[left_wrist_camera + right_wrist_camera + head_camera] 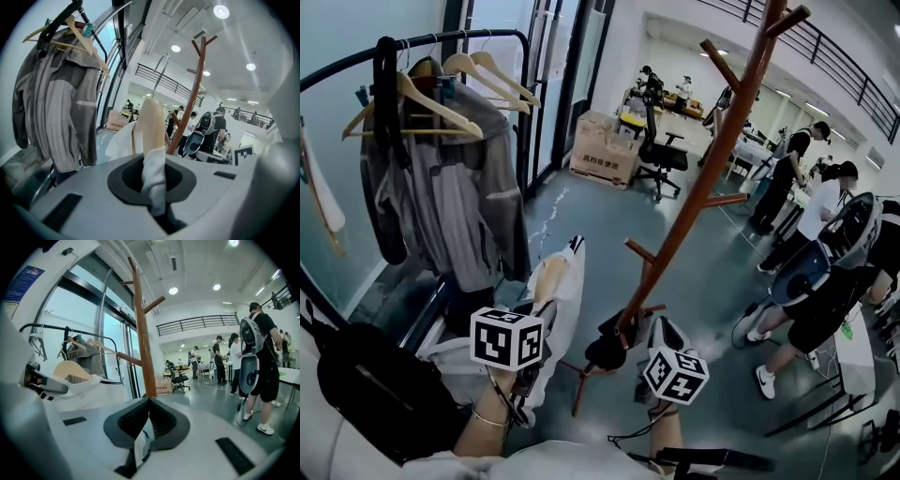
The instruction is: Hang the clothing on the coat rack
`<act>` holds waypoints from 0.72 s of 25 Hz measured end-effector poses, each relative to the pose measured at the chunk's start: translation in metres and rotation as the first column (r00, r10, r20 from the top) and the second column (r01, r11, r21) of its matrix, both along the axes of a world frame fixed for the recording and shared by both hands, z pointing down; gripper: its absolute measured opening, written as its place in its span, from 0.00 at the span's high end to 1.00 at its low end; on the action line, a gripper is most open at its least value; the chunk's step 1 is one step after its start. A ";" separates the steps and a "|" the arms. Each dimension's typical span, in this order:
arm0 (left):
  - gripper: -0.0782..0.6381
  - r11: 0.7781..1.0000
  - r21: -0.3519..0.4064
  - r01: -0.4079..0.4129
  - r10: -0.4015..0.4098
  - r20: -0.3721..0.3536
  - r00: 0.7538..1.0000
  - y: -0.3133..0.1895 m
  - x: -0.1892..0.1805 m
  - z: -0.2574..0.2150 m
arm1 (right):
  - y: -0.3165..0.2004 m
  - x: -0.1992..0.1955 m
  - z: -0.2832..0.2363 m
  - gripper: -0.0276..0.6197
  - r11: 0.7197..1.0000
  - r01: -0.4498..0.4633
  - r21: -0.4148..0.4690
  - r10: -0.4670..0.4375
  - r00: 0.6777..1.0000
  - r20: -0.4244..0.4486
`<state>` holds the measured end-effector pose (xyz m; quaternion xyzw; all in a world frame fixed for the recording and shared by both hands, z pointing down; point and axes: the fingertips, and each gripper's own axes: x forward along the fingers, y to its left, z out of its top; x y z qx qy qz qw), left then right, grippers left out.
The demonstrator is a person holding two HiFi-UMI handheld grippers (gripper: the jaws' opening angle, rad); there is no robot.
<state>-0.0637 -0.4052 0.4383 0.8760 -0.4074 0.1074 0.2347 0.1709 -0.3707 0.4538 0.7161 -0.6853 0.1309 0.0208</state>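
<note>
Both handhelds are pale grey plastic shells. The left gripper (152, 180) and right gripper (149, 420) have dark rubber pads (164, 420), ribbed on the right one, with flat black slots (233, 455) at 4 and 8 o'clock. Each carries a white cube (506, 338) with black square markers. There's a thin bracelet (487, 419) on the left wrist, a white top (553, 464), and a black cable (628, 436) at 6 o'clock.

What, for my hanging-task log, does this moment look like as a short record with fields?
left hand-held gripper: shut on the white cloth garment, which drapes a pale wooden hanger
right hand-held gripper: shut on a fold of the same garment
reddish-brown wooden coat rack: upright, just ahead; garment not yet on it
background: grey jacket on hangers on a black metal rail, left
</note>
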 end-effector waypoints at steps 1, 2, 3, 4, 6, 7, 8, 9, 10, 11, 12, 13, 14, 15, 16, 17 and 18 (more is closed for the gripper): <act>0.85 1.000 -0.004 0.003 -0.003 -0.004 1.000 -0.002 -0.002 0.001 | -0.002 -0.001 0.001 0.92 1.000 0.001 -0.002 -0.001 1.000 0.000; 0.85 1.000 -0.010 0.006 -0.006 -0.009 1.000 -0.003 -0.005 0.003 | -0.003 -0.003 0.002 0.92 1.000 0.002 -0.004 -0.002 1.000 0.001; 0.85 1.000 -0.015 0.011 -0.011 -0.013 1.000 -0.004 -0.008 0.004 | -0.005 -0.004 0.003 0.92 1.000 0.003 -0.007 -0.003 1.000 0.001; 0.85 1.000 -0.020 0.015 -0.016 -0.016 1.000 -0.006 -0.010 0.006 | -0.007 -0.004 0.004 0.92 1.000 0.004 -0.009 -0.004 1.000 0.000; 0.85 0.999 -0.026 0.025 -0.025 -0.016 1.000 -0.009 -0.012 0.008 | -0.010 -0.005 0.005 0.92 1.000 0.007 -0.015 -0.007 1.000 -0.001; 0.85 0.999 -0.028 0.029 -0.030 -0.016 0.999 -0.011 -0.012 0.009 | -0.012 -0.005 0.006 0.92 1.000 0.009 -0.017 -0.009 1.000 -0.002; 0.85 0.999 -0.030 0.033 -0.033 -0.016 0.999 -0.012 -0.012 0.010 | -0.014 -0.005 0.007 0.92 1.000 0.011 -0.019 -0.011 1.000 -0.002; 0.85 0.999 -0.032 0.035 -0.036 -0.017 0.999 -0.013 -0.012 0.010 | -0.015 -0.004 0.008 0.92 1.000 0.013 -0.020 -0.013 1.000 -0.001; 0.85 0.999 -0.033 0.038 -0.038 -0.017 0.999 -0.014 -0.011 0.011 | -0.017 -0.003 0.008 0.92 1.000 0.015 -0.020 -0.015 1.000 -0.002; 0.85 0.999 -0.032 0.039 -0.040 -0.017 0.999 -0.014 -0.010 0.011 | -0.019 -0.002 0.008 0.92 1.000 0.017 -0.021 -0.017 1.000 -0.004; 0.85 0.999 -0.031 0.041 -0.042 -0.017 0.999 -0.015 -0.008 0.011 | -0.021 0.000 0.008 0.92 1.000 0.019 -0.021 -0.019 1.000 -0.005; 0.85 0.999 -0.030 0.044 -0.044 -0.018 0.999 -0.017 -0.005 0.011 | -0.023 0.002 0.009 0.92 1.000 0.021 -0.022 -0.021 1.000 -0.005; 0.85 0.998 -0.030 0.047 -0.048 -0.018 0.999 -0.018 -0.003 0.012 | -0.025 0.005 0.009 0.92 0.999 0.023 -0.023 -0.023 1.000 -0.004; 0.85 0.998 -0.031 0.051 -0.052 -0.018 0.999 -0.018 0.000 0.012 | -0.026 0.008 0.009 0.92 0.999 0.026 -0.023 -0.027 1.000 -0.005; 0.85 0.998 -0.031 0.057 -0.057 -0.017 0.998 -0.020 0.003 0.013 | -0.027 0.011 0.009 0.92 0.999 0.032 -0.023 -0.032 0.999 -0.008; 0.85 0.997 -0.032 0.065 -0.066 -0.016 0.998 -0.021 0.005 0.013 | -0.030 0.013 0.010 0.92 0.999 0.040 -0.024 -0.041 0.999 -0.011; 0.85 0.997 -0.032 0.076 -0.076 -0.014 0.997 -0.023 0.008 0.014 | -0.033 0.016 0.011 0.92 0.998 0.051 -0.027 -0.051 0.999 -0.013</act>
